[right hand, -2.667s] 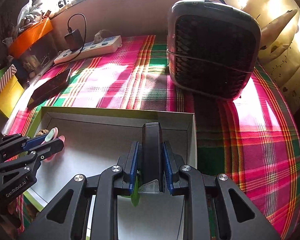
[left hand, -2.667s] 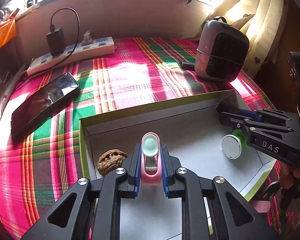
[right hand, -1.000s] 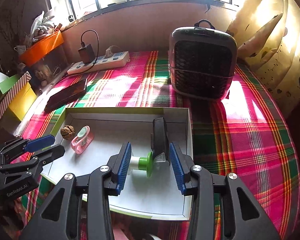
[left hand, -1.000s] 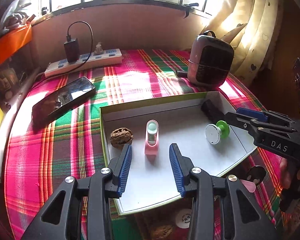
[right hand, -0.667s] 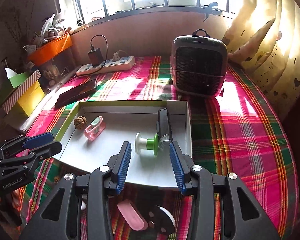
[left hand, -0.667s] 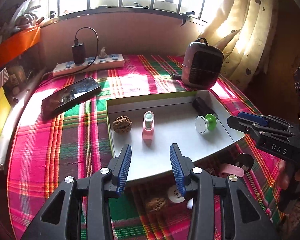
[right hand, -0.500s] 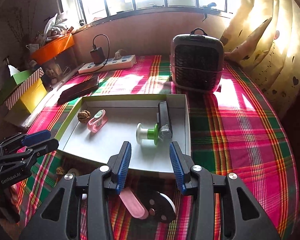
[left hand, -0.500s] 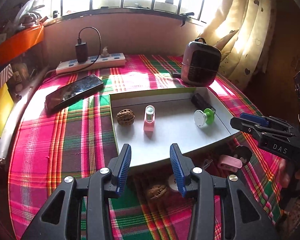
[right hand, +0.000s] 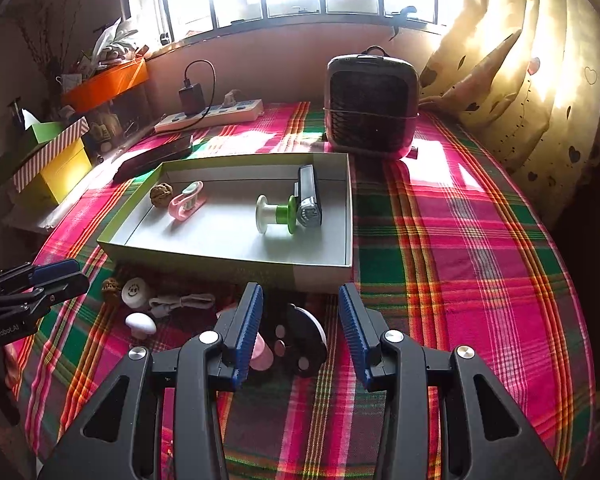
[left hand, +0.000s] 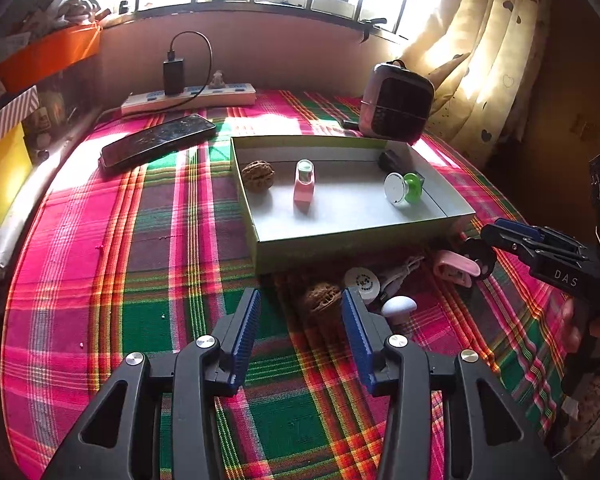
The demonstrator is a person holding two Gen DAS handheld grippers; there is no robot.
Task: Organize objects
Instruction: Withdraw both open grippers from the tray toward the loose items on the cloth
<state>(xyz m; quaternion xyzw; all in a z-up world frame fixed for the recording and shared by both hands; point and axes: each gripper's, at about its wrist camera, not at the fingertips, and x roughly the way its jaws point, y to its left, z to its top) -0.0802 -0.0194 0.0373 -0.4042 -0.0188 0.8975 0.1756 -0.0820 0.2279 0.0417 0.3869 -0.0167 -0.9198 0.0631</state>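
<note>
A shallow green-edged box (left hand: 332, 244) (right hand: 228, 268) on the plaid cloth holds a walnut (left hand: 257, 175), a pink clip (left hand: 304, 186), a white-and-green spool (left hand: 400, 188) and a dark lighter-like item (right hand: 309, 195). In front of the box lie a second walnut (left hand: 321, 298), a round white disc (left hand: 362, 280), a white mushroom-shaped piece (left hand: 398, 306), a white cable (right hand: 182, 302), a pink item (right hand: 256, 350) and a black paw-print disc (right hand: 298, 340). My left gripper (left hand: 300, 320) is open, the second walnut between its tips. My right gripper (right hand: 300, 316) is open above the paw-print disc.
A phone (left hand: 158, 140), a power strip with a charger (left hand: 192, 94) and a small heater (right hand: 372, 104) stand behind the box. Yellow and striped boxes (right hand: 52, 160) sit at the left edge. Curtains (right hand: 520, 64) hang on the right.
Both grippers let go of the pink clip and the lighter-like item in the box, opened, and drew back toward me. The loose objects in front of the box came into view.
</note>
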